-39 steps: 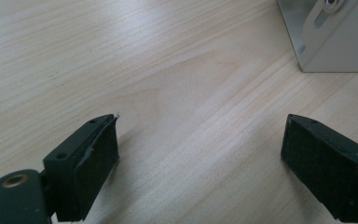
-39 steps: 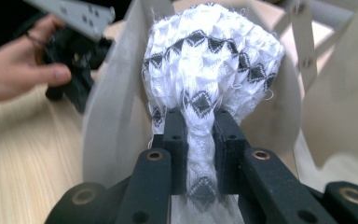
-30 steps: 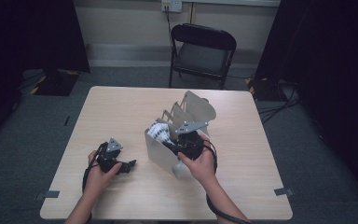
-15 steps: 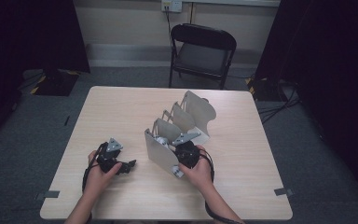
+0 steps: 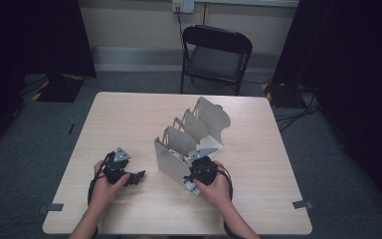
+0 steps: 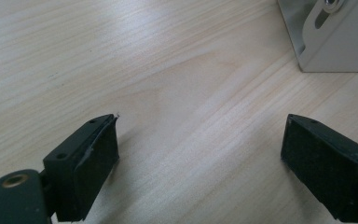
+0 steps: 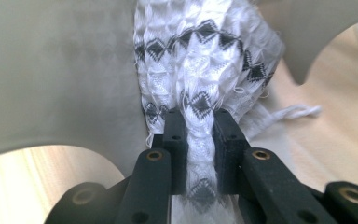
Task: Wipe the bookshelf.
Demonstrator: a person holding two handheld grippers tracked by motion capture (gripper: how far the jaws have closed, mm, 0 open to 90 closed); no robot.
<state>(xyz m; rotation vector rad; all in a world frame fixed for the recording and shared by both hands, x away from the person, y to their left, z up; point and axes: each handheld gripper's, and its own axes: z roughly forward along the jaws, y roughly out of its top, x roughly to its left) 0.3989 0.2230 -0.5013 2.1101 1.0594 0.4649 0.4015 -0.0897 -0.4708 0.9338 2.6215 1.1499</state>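
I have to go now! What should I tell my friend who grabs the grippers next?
Right gripper: shut on the white cloth with black diamonds, down in the front slot of the grey divider rack.
Left gripper: open, holding nothing, resting over the table beside the rack.
Done: cloth carried into the slot.
Left: let go of the cloth, then lift the right gripper out, probably slowly so it doesn't drag the cloth back up.

We found no text, label, brand, number or sign that we could read anywhere on or around the table [image 5: 129, 119]; the woven cloth [image 7: 205, 60] carried only black diamond shapes, which were a pattern, not lettering.
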